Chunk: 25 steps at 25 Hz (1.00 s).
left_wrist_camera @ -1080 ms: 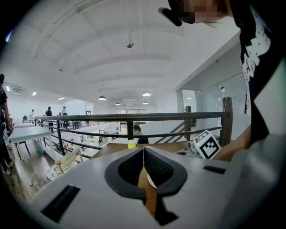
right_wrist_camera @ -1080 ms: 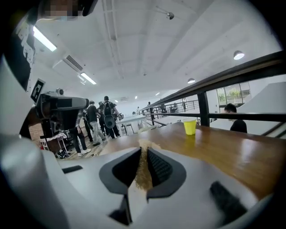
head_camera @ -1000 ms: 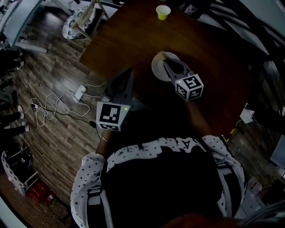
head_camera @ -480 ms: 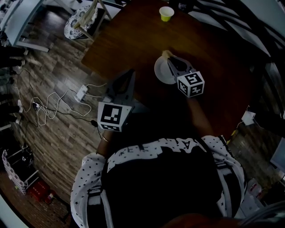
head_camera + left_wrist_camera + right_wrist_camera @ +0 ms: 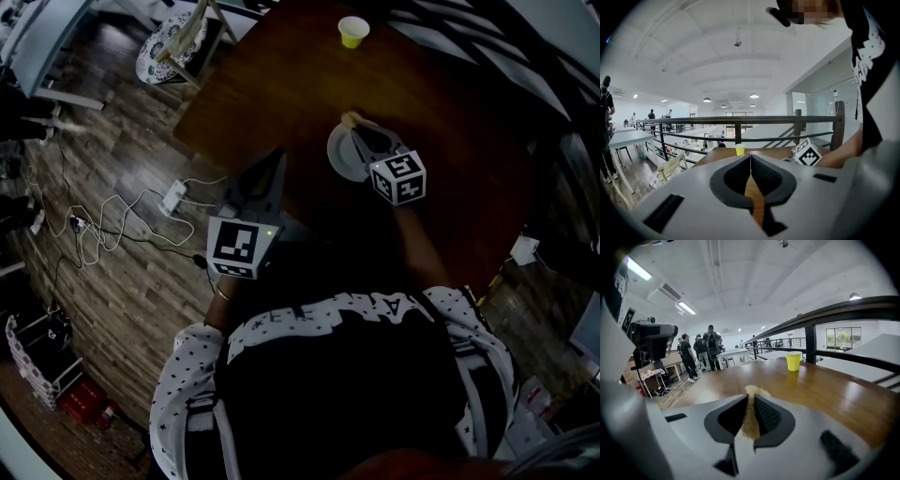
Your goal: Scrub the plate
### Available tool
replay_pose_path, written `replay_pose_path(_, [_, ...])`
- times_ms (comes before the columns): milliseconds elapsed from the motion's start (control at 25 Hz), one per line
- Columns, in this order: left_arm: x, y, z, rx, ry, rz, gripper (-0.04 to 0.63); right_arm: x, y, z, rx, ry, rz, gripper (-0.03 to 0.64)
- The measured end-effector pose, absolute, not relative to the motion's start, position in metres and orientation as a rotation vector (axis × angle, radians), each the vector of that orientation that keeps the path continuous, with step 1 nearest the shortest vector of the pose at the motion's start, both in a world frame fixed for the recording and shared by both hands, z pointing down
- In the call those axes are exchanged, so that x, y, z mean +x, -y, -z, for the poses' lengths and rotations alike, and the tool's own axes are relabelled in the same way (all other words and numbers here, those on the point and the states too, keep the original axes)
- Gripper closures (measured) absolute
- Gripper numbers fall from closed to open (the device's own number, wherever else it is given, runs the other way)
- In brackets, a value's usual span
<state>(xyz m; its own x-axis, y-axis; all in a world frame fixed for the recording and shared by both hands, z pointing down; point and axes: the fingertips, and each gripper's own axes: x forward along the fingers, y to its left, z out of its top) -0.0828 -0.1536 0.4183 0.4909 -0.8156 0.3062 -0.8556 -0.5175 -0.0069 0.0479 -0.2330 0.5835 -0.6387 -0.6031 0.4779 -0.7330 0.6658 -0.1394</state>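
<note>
We hold the right gripper [image 5: 357, 128] over the white plate [image 5: 338, 156], which lies near the middle of the dark wooden bench [image 5: 281, 84]. In the right gripper view its jaws are clamped on a tan sponge [image 5: 750, 414], and the sponge's tip sticks out past them. From the head view that tip sits at the plate's far rim; we cannot tell whether it presses on the plate. Our left gripper [image 5: 274, 157] hangs by the bench's left edge, apart from the plate. In its own view the left gripper's [image 5: 750, 158] jaws meet at the tips with nothing between them, only bench showing through the gap behind. A yellow cup [image 5: 353, 31] stands upright near the bench's far edge, well beyond the plate. White cables [image 5: 103, 225] lie on the plank floor to our left.
</note>
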Motion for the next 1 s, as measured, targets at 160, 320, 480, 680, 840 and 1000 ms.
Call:
replay_pose_path(160, [-0.081,0.153,-0.42,2.584,1.452,-0.41,0.581,0.046,0.231,-0.586,1.032,2.483,-0.449,0.568])
replay_pose_path(320, [-0.081,0.152,-0.421,2.585,1.452,-0.41,0.581,0.045,0.228,-0.588,1.014,2.474,-0.446,0.568])
replay_pose_path(480, [-0.08,0.152,-0.42,2.589,1.451,-0.408,0.581,0.044,0.225,-0.589,0.996,2.466,-0.441,0.568])
replay_pose_path(680, [-0.079,0.152,-0.42,2.589,1.452,-0.412,0.581,0.042,0.222,-0.591,0.965,2.455,-0.435,0.568])
replay_pose_path(840, [-0.08,0.15,-0.42,2.59,1.454,-0.407,0.581,0.038,0.218,-0.593,0.941,2.449,-0.43,0.568])
replay_pose_path(1000, [-0.082,0.149,-0.42,2.591,1.457,-0.406,0.581,0.036,0.215,-0.595,0.925,2.445,-0.435,0.568])
